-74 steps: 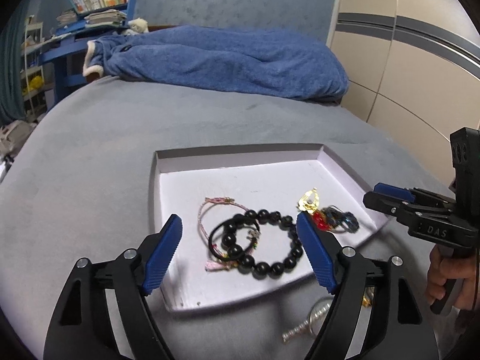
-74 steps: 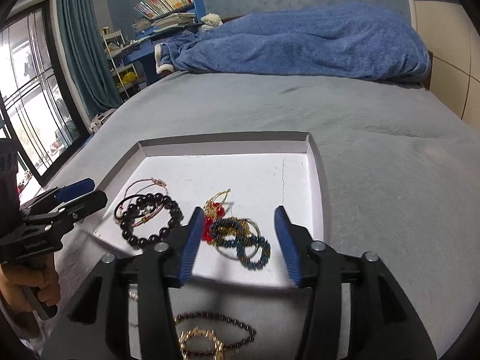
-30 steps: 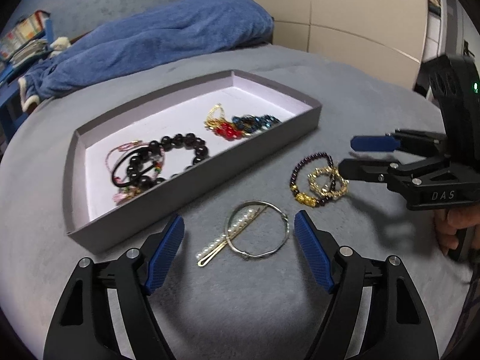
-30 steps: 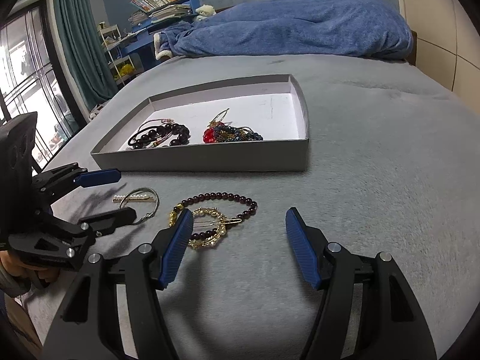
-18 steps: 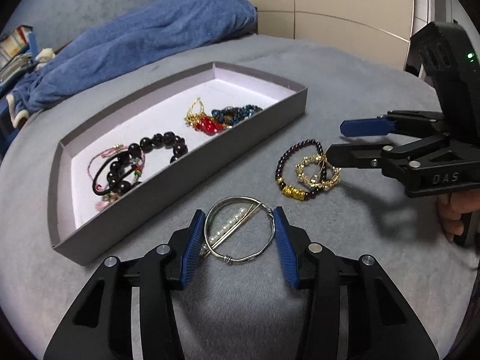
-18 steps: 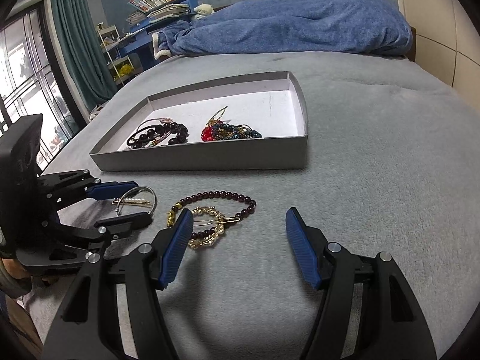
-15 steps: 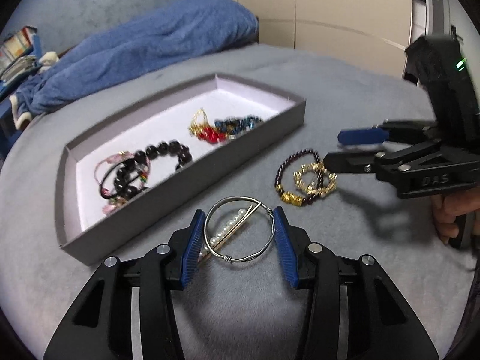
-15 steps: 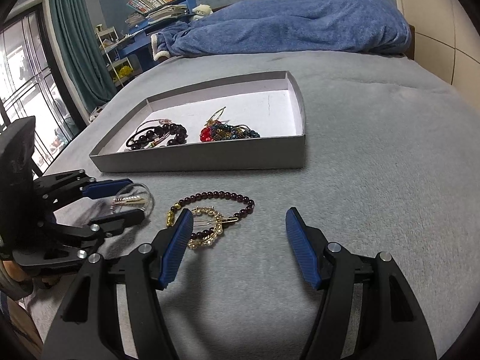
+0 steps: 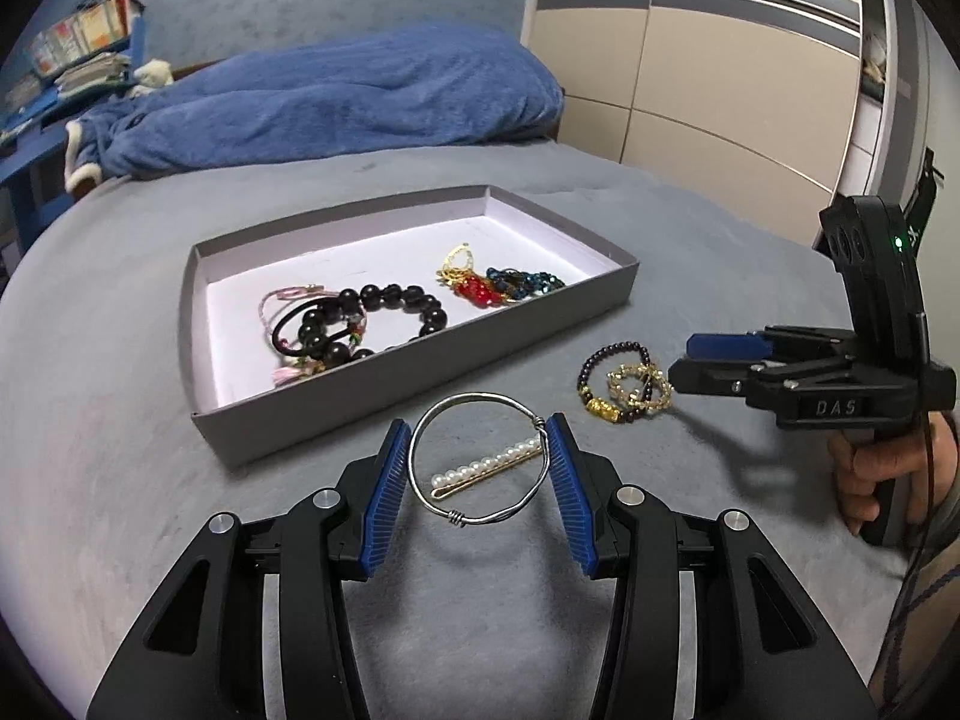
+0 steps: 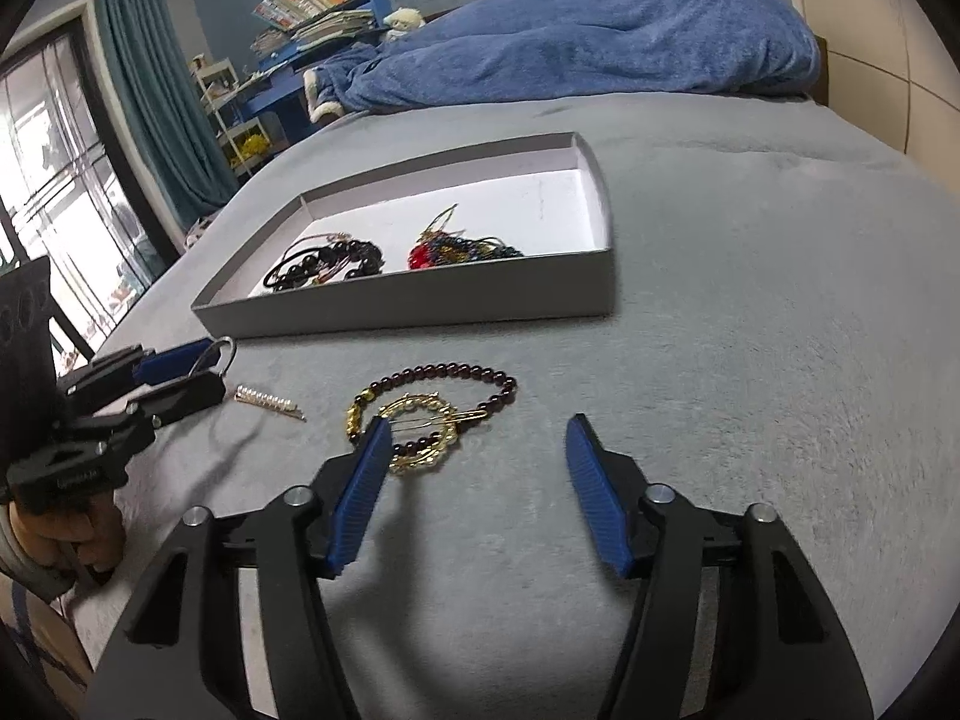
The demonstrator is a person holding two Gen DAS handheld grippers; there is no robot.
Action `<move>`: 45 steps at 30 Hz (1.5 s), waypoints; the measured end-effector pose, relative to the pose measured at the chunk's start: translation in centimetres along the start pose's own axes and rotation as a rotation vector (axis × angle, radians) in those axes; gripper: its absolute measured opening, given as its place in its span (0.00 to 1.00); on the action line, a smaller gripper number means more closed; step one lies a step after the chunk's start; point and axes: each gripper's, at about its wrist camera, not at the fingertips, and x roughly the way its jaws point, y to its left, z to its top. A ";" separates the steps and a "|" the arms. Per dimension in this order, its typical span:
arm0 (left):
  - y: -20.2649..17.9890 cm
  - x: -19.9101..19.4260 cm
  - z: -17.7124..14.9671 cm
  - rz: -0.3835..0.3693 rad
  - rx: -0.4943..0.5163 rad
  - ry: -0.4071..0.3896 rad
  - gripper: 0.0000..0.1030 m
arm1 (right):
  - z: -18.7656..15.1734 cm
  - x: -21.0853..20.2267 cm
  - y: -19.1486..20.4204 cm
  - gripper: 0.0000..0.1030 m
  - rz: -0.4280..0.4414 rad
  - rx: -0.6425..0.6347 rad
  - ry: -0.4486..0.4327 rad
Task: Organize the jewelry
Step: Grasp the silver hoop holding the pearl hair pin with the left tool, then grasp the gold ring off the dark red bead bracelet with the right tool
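Observation:
My left gripper (image 9: 477,444) is shut on a silver wire bangle (image 9: 480,405), held just above the grey bed; the left gripper (image 10: 213,369) and bangle (image 10: 221,354) also show in the right wrist view. A pearl hair clip (image 9: 486,471) (image 10: 267,402) lies on the bed under it. My right gripper (image 10: 478,426) (image 9: 684,359) hovers low with its jaws closing and no pad pressing on anything. A gold bracelet (image 10: 420,438) (image 9: 639,387) lies by its left finger, on a dark red bead bracelet (image 10: 456,369). The grey tray (image 9: 420,384) (image 10: 420,300) holds a black bead bracelet (image 9: 414,300) and red and blue pieces (image 9: 498,288).
A blue blanket (image 9: 336,102) is heaped at the far end of the bed. Wardrobe doors (image 9: 720,90) stand to the right, a curtain (image 10: 150,90) and window to the left. A hand (image 9: 870,480) holds the right gripper's handle.
My left gripper closed on the silver bangle and raised it off the bed, leaving the pearl clip behind. The right gripper's jaws have narrowed a little; that hand stayed put.

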 end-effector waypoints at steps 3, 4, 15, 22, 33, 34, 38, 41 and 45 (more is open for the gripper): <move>0.1 -0.1 0.0 -0.006 -0.005 -0.008 0.46 | 0.0 0.2 0.5 0.45 0.003 -0.028 0.011; 0.2 -0.1 0.0 -0.007 -0.009 -0.008 0.46 | 0.0 0.3 0.7 0.45 0.005 -0.034 0.014; 0.5 0.2 0.0 -0.006 -0.020 0.006 0.46 | 0.3 2.3 2.6 0.45 0.006 -0.100 0.096; 0.4 0.4 -0.1 -0.007 -0.019 0.010 0.46 | 0.6 2.7 2.7 0.36 0.005 -0.108 0.097; 0.5 0.4 -0.1 -0.009 -0.022 0.007 0.46 | 0.1 -0.5 0.8 0.36 0.104 0.007 -0.037; 0.5 0.4 -0.1 -0.009 -0.022 0.007 0.46 | 0.1 -0.7 0.6 0.36 0.111 0.017 -0.048; 0.6 0.3 -0.1 -0.010 -0.024 0.003 0.46 | 0.0 -1.3 0.3 0.36 0.134 0.036 -0.073; 0.6 0.3 -0.1 -0.011 -0.023 0.002 0.46 | 0.0 -1.4 0.3 0.36 0.143 0.038 -0.081; 0.7 0.0 -0.1 -0.011 -0.027 -0.011 0.46 | -0.1 -1.4 0.3 0.36 0.145 0.043 -0.082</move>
